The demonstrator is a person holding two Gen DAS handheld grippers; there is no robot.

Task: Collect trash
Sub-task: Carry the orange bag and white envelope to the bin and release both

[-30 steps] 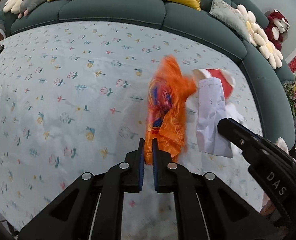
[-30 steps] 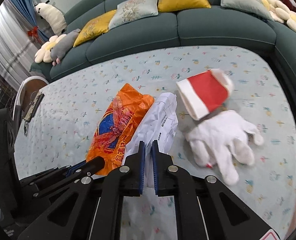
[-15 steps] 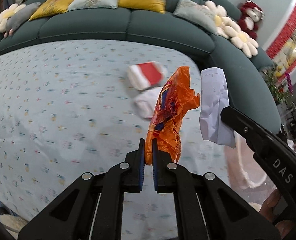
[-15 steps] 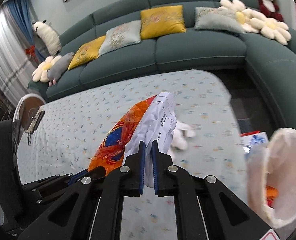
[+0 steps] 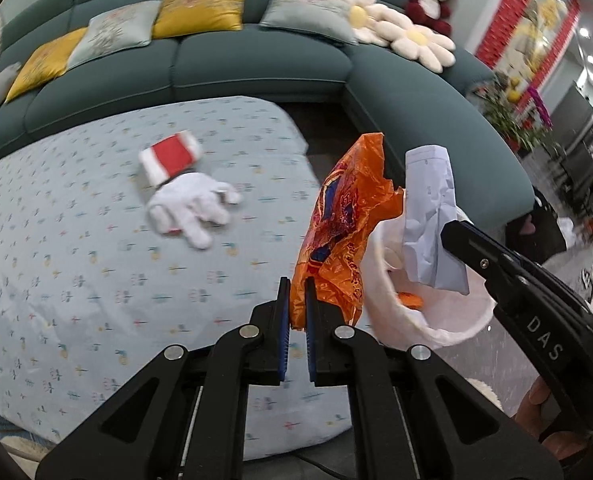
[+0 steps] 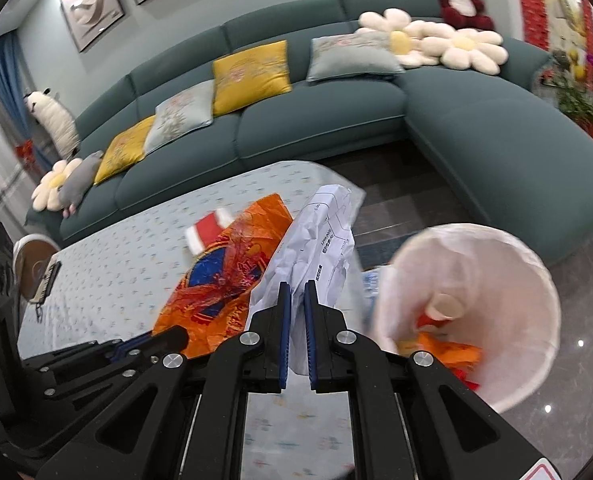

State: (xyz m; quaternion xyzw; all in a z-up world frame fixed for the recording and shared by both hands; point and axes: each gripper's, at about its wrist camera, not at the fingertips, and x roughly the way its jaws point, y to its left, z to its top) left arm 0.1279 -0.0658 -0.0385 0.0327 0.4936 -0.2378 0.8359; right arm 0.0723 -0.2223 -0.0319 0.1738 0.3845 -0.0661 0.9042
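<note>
Both grippers had swung further right since the earlier frames, and the white bin (image 6: pixel 468 312), only partly in view half a second before, now sat fully in the right wrist view. We held the left gripper (image 5: pixel 295 316) clamped on the lower edge of the orange wrapper (image 5: pixel 344 224); the wrapper stood upright above the jaws, its upper part overlapping the near rim of the bin in the left wrist view. We held the right gripper (image 6: pixel 295 320) clamped on the crumpled white paper (image 6: pixel 320 248), which rose between the blue pads and leaned slightly right. In the left wrist view the same paper (image 5: pixel 428 216) hung over the bin opening (image 5: pixel 448 320), gripped by the right gripper's black finger (image 5: pixel 496 256).

The bin stood on the glossy floor (image 6: pixel 576 344) to the right of the table (image 5: pixel 76 240), whose patterned cloth carried small floral marks. Orange and red scraps and a pale round item already lay inside the bin. On the table, well apart from both grippers, lay a white glove (image 5: pixel 192 204) and, touching its cuff end, a red and white cup (image 5: pixel 172 156) on its side. The teal sofa (image 6: pixel 316 120) with yellow and grey cushions curved behind the table.
</note>
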